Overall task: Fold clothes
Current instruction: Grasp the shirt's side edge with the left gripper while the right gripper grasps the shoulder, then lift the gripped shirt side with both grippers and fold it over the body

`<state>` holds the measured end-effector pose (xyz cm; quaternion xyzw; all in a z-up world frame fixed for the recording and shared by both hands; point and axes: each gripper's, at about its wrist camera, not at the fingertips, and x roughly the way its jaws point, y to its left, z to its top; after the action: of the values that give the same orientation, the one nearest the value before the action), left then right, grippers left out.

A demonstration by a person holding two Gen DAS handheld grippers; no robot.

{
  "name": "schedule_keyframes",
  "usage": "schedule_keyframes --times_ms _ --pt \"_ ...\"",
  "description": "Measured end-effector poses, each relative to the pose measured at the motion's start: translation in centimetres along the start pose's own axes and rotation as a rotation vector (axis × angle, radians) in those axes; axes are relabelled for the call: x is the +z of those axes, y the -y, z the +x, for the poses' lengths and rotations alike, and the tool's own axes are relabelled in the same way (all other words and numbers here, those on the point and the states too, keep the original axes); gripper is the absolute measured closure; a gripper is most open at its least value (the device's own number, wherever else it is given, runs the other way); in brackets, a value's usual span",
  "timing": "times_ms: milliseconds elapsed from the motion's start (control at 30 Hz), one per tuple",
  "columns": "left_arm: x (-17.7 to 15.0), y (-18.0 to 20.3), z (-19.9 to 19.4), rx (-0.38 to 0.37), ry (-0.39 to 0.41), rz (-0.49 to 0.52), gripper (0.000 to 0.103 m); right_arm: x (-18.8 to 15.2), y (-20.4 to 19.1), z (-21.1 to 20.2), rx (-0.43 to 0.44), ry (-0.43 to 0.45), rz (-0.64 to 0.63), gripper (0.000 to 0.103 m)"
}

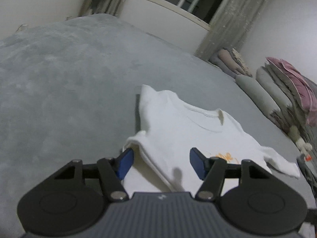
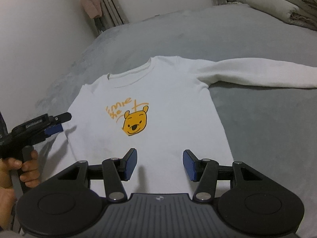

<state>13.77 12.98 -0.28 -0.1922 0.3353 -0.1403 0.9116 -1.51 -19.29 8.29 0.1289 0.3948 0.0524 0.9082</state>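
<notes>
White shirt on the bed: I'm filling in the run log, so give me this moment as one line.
white shirt: flat on grey bed, one sleeve spread | left gripper: open over shirt edge | right gripper: open over hem

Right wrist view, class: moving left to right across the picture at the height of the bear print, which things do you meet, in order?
Left claw → bear print on the white sweatshirt → bare grey bed cover.

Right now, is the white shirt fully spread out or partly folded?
Partly folded: the white shirt has one sleeve stretched out on the grey bed, while the other side is folded in.
</notes>
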Motion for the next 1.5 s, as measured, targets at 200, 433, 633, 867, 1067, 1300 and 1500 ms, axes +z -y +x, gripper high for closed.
schedule_keyframes --times_ms 200,433,633,867,1067,1300,1500 --pt "0.3 -0.8 0.5 0.095 0.006 -0.066 0.098 -0.2 -0.4 -0.1 -0.004 0.007 -0.026 0.052" --pt "-0.1 0.6 -0.1 0.169 0.058 -0.026 0.099 -0.2 -0.3 0.0 -0.012 0.012 -0.030 0.052" --pt "-0.6 -0.1 -0.8 0.160 0.078 -0.074 0.098 0.3 -0.7 0.3 0.027 0.029 -0.052 0.052" --pt "-1.5 -0.5 -0.1 0.179 0.097 -0.076 0.095 6.3 -5.5 3.8 0.209 0.040 -0.116 0.052" --pt "-1.9 -0.4 -0.3 0.196 0.132 -0.087 0.095 13.5 -14.4 12.4 0.292 0.008 -0.296 0.053" --pt "-2.3 -0.3 -0.9 0.242 0.183 -0.107 0.095 16.0 -20.8 20.7 0.266 -0.030 -0.462 0.064" --pt "-2.5 -0.2 -1.0 0.253 0.195 -0.106 0.095 15.1 -22.2 23.7 0.209 -0.111 -0.591 0.094"
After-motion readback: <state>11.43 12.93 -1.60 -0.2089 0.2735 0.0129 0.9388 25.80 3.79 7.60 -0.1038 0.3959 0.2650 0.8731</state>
